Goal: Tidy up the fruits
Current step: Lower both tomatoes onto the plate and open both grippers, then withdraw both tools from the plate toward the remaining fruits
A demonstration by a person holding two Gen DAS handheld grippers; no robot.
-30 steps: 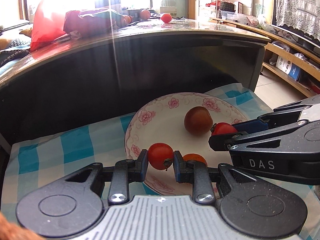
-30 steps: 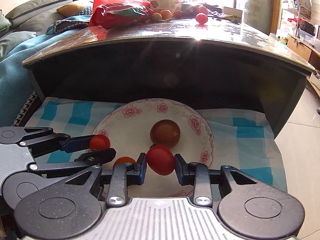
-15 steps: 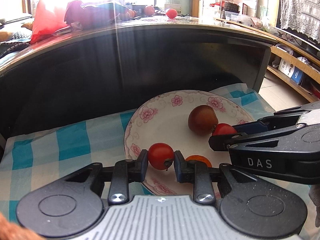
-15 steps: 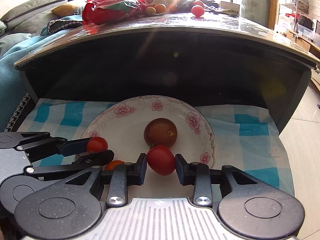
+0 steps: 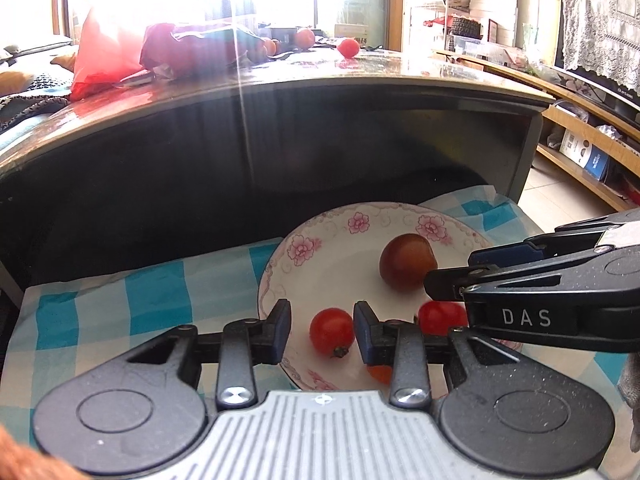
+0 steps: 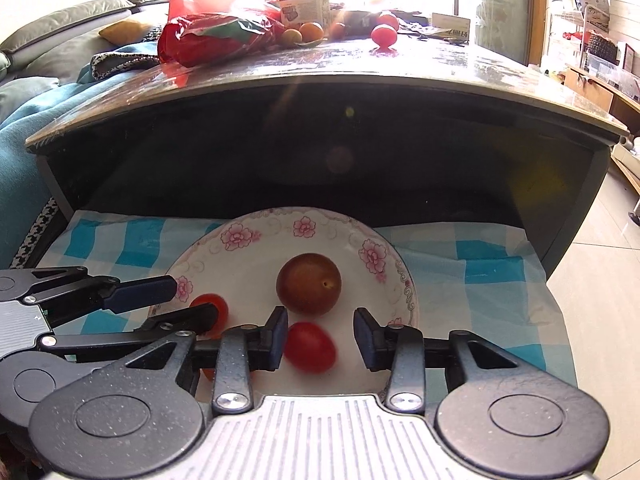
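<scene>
A: Starting at the left, what does the left gripper (image 5: pixel 322 332) have?

B: Nothing gripped; its fingers (image 5: pixel 280 330) stand wide apart, and a small red tomato (image 5: pixel 332 331) lies on the plate (image 5: pixel 304 248) between them, close to the right finger but with a gap on the left side.

A: And the plate itself?

B: White with pink flowers on the rim; it sits on a blue-and-white checked cloth (image 5: pixel 152 300) on the low shelf under the dark worktop (image 5: pixel 360 76); a sliver of orange fruit (image 5: pixel 380 374) peeks out behind the left gripper's right finger.

A: Further right?

B: A larger brownish-red fruit (image 6: pixel 309 284) rests near the plate's middle; just in front of it a second red tomato (image 6: pixel 310 347) lies between the fingers of the right gripper (image 6: pixel 320 338); those fingers are spread wide too, the tomato nearly against the left one and clear of the right one.

A: Anything above?

B: On the worktop, a red bag (image 6: pixel 216 36), a few orange fruits (image 6: pixel 311 32) and a red tomato (image 6: pixel 384 35) well apart from the plate.
</scene>
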